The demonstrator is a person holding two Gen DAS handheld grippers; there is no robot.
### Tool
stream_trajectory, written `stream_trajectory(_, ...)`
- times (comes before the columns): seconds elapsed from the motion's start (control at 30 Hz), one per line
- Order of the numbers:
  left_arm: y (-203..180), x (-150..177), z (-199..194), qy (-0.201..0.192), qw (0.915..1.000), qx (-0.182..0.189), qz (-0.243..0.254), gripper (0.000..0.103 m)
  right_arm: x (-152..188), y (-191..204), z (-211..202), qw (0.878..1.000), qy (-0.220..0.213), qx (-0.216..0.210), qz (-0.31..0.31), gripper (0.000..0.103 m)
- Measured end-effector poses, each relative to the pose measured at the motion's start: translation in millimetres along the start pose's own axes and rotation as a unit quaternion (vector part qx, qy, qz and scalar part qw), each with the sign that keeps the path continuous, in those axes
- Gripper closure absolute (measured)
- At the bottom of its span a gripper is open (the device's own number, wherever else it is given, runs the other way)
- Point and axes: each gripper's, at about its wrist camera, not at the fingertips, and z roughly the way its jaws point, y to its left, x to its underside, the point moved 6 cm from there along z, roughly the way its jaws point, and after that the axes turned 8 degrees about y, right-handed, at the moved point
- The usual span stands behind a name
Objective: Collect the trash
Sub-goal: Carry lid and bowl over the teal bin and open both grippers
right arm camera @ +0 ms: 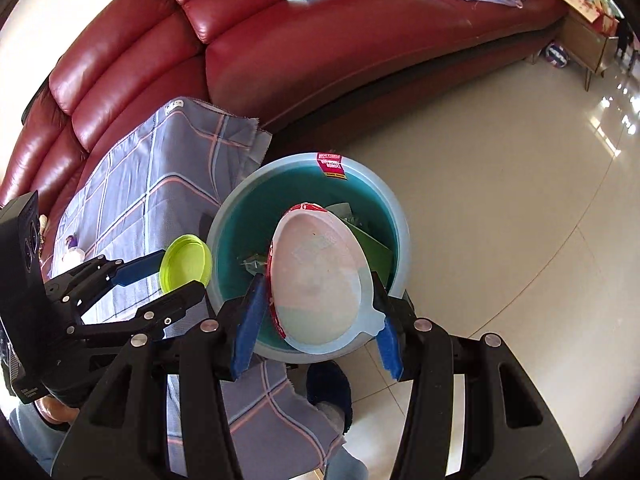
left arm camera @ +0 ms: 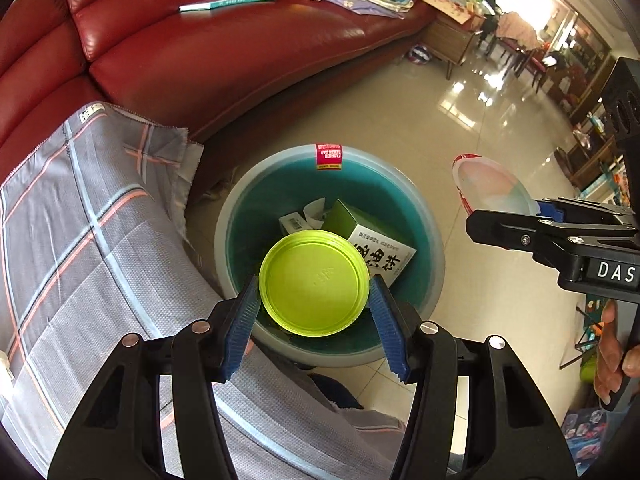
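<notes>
**Two lids held over the bin, release pending**

**Left wrist view.** The left gripper (left arm camera: 314,300) is clamped on a green lid (left arm camera: 314,283), one blue pad on each side of its rim. The lid hangs directly above the open teal bin (left arm camera: 434,256), which stands on the tiled floor just beside a plaid cloth (left arm camera: 80,240) and in front of a red sofa (left arm camera: 220,60). Inside the bin: one green box (left arm camera: 370,240) and some white paper scraps beneath it. At the right edge, the right gripper (left arm camera: 504,222) carries a clear lid (left arm camera: 488,188) with a red rim; from here it appears beside the bin, not over it.

**Right wrist view.** The right gripper (right arm camera: 320,304) holds the clear lid (right arm camera: 320,276) on edge between its pads, above the bin (right arm camera: 402,240). The left gripper (right arm camera: 172,276) with the green lid (right arm camera: 186,262) appears at the bin's left rim.

**Hazards (judgement).**
- The two views disagree on which lid is centred over the bin; releasing an off-centre lid could drop it on the rim, the cloth or the floor.
- The clear lid is held on edge; it may tip or roll out on landing.
- Both grippers work close together; simultaneous release risks contact.

**Count.** Grippers: 2. Lids held: 2. Bins: 1. Boxes in the bin: 1.
</notes>
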Motion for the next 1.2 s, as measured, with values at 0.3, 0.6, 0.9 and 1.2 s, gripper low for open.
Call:
stream_trajectory(0.3, 8.3, 2.0, -4.7, -0.01, 0.9996, -0.016, -0.022, 0.009, -2.6, 5.1, 6.2, 1.0, 0.008, -0.004, -0.002, 0.055)
stream_trajectory(0.6, 30.1, 20.9, -29.2, -0.023, 0.9975, -0.018, -0.064, 0.005, 1.7, 36.8, 16.1, 0.999, 0.022, -0.012, -0.027, 0.055)
stream_trajectory(0.9, 48.0, 34.1, -41.6, -0.026, 0.9962, -0.023, -0.08, 0.004, 2.2, 59.9, 17.2, 0.999, 0.032, -0.004, -0.038, 0.015)
stream_trajectory(1.2, 61.8, 48.7, -53.4, -0.03, 0.9951, -0.026, -0.09, 0.004, 11.3, 72.2, 20.0, 0.998, 0.042, 0.026, -0.041, 0.012)
